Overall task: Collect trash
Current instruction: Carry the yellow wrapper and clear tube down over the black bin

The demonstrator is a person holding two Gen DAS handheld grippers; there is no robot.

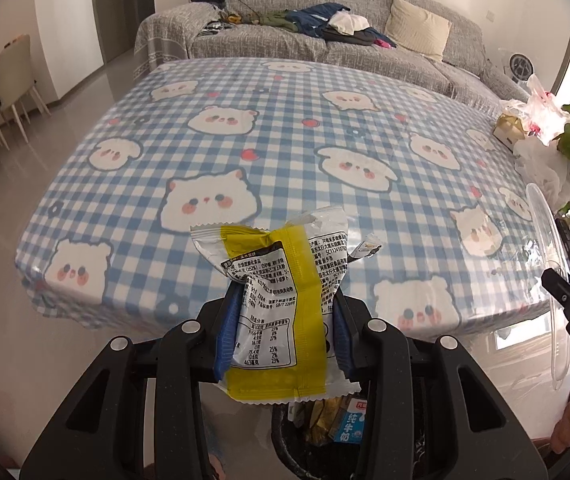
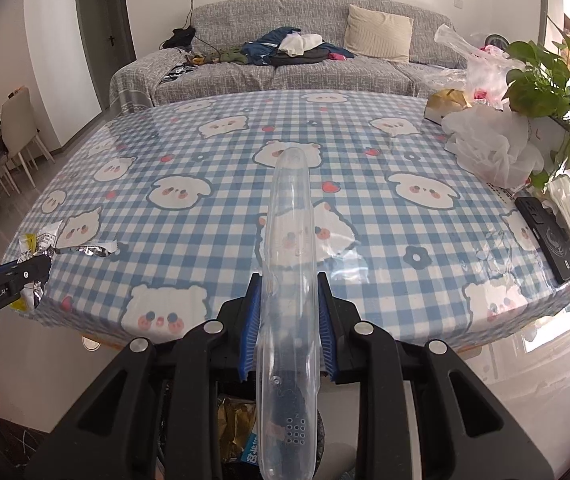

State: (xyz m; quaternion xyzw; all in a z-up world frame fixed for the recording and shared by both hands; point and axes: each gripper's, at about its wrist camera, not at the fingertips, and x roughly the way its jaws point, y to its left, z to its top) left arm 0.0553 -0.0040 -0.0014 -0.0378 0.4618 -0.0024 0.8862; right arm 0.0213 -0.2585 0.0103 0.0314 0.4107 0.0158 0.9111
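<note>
My left gripper [image 1: 285,300] is shut on a white and yellow snack wrapper [image 1: 281,292], held upright in front of the table edge. The same wrapper [image 2: 41,242] and the left gripper [image 2: 25,276] show at the left edge of the right wrist view. My right gripper [image 2: 289,320] is shut on a long clear plastic tray [image 2: 291,280], which sticks out over the checked tablecloth [image 2: 205,220]. That tray [image 1: 549,248] is seen edge-on at the right of the left wrist view. Below both grippers sits a dark bin [image 1: 285,440] holding a milk carton [image 1: 351,420] and foil wrappers [image 2: 237,428].
On the table's right side stand a potted plant [image 2: 541,80], crumpled plastic bags [image 2: 493,144], a small gold box [image 2: 445,104] and a black phone [image 2: 545,236]. A grey sofa [image 2: 285,68] with clothes lies behind the table. Chairs [image 2: 17,132] stand at the left.
</note>
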